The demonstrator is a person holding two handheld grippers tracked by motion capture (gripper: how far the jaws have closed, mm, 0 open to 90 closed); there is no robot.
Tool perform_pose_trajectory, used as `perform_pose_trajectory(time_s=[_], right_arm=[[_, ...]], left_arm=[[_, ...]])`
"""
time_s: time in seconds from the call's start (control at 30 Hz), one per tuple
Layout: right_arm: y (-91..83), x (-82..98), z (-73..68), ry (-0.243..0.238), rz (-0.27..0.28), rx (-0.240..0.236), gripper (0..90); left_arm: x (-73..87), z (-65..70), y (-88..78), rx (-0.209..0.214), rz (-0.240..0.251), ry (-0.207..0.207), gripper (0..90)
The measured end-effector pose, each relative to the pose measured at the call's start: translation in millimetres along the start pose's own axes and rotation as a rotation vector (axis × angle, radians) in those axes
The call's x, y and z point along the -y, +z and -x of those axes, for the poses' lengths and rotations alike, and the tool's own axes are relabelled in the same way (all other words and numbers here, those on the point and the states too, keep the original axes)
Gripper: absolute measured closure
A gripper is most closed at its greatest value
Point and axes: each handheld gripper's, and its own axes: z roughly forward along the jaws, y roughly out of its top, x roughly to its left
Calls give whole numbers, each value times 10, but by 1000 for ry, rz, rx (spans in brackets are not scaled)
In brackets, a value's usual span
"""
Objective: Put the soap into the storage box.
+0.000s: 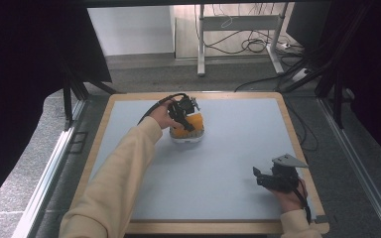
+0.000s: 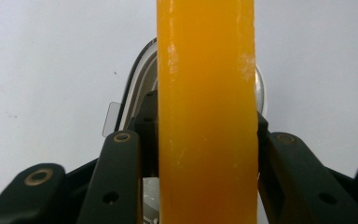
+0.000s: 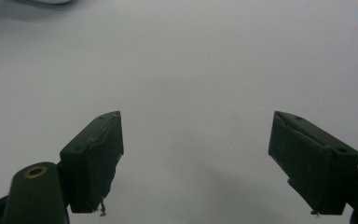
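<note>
- The left gripper (image 1: 186, 116), held over the middle of the table's (image 1: 238, 148) far half, has its jaws closed against both sides of an orange block (image 2: 206, 112).
- The block stands upright between the jaws, directly above a white dish (image 1: 186, 137) resting on the table.
- The right gripper (image 3: 196, 158) sits low near the table's near right corner, jaws spread wide with nothing between them, well apart from the block.
</note>
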Motion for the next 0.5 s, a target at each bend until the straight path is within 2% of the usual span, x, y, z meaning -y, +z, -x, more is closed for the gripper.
perform_pose_trajectory(time_s=[0.13,0.23,0.37,0.43,0.5], right_arm=[[0,0,0,1,-1,1,181],[1,0,-1,0,-2,1,181],[2,0,1,0,-2,1,181],[2,0,-1,-2,-2,-1,181],[3,0,-2,-1,-3,0,181]], left_arm=[[3,-6,39,-3,-17,26,622],[12,-4,57,-4,-7,18,622],[23,-15,91,-12,-26,35,621],[26,-11,103,-37,-4,25,609],[21,-24,72,-37,31,14,558]])
